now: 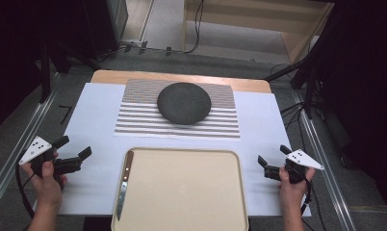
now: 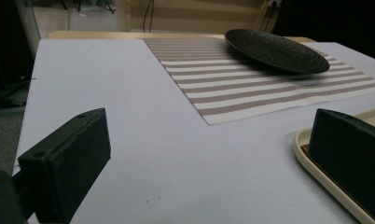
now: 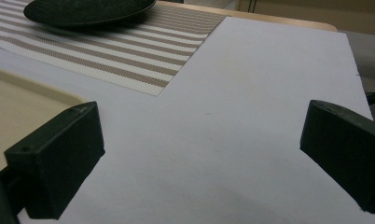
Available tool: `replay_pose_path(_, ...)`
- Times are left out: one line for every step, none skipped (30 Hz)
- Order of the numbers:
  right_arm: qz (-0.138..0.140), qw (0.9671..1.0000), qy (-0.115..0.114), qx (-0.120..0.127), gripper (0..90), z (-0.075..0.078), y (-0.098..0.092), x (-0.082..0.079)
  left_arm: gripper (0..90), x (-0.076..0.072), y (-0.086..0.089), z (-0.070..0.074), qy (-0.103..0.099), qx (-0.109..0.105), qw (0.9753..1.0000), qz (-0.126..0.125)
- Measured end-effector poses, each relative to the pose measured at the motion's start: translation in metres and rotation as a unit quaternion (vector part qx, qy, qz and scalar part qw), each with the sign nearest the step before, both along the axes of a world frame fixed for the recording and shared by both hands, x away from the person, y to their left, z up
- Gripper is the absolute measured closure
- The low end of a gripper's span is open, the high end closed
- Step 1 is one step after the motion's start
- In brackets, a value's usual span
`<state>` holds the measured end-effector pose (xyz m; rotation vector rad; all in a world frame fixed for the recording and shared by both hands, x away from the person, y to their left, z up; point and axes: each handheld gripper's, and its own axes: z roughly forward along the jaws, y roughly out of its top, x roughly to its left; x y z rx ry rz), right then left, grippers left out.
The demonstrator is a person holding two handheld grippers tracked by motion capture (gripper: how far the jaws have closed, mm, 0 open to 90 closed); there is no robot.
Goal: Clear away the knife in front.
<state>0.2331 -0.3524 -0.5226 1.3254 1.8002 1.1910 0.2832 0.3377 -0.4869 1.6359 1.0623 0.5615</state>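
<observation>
Taking the beige tray point(image 1: 182, 187) as landmark: the left tool point(image 1: 76, 153) hovers over the white desk point(image 1: 97, 120) just off the tray's left rim, jaws apart and holding nothing. Nearest to it is the table knife point(image 1: 123, 183), lying along the tray's left edge inside the rim, brown handle toward the far end, steel blade toward the person. It looks light, stiff and thin, and the blade is likely slick, so the handle is the better place to pinch, across its narrow sides; lying flat close to the rim, it leaves little room for a jaw. Beyond the tray's far edge, a dark round plate point(image 1: 184, 102) sits on a striped placemat point(image 1: 134, 120). Off the tray's right rim, the right tool point(image 1: 273, 158) also stands apart and empty.
</observation>
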Motion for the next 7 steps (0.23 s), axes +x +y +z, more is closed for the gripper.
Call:
replay_pose_path(0.001,1.0000,0.000,-0.002,0.0,0.0000,0.0002,0.0001,0.0,0.0001,-0.0003,-0.0002,0.000,0.001,1.0000,0.000)
replay_pose_path(0.002,1.0000,0.001,-0.003,0.0,0.0001,0.0004,0.0000,0.0,0.0001,-0.0008,-0.0003,-0.001,0.002,1.0000,0.000)
replay_pose_path(0.002,1.0000,0.001,-0.003,0.0,0.0002,0.0005,-0.0002,0.0,0.0002,-0.0009,-0.0004,0.000,0.003,1.0000,-0.001)
replay_pose_path(0.003,1.0000,0.003,-0.001,0.0,0.0003,0.0004,-0.0005,0.0,0.0005,-0.0011,-0.0007,0.000,0.002,1.0000,0.000)
replay_pose_path(0.006,1.0000,0.006,0.004,0.0,0.0003,0.0000,-0.0004,0.0,0.0008,-0.0010,-0.0009,0.000,0.000,1.0000,-0.001)
replay_pose_path(0.007,0.9999,0.009,0.006,0.0,0.0003,-0.0003,-0.0004,0.0,0.0012,-0.0010,-0.0011,0.001,-0.002,1.0000,-0.001)
replay_pose_path(0.009,0.9998,0.014,0.008,0.0,0.0002,-0.0008,0.0002,0.0,0.0015,-0.0011,-0.0013,0.002,-0.002,1.0000,-0.001)
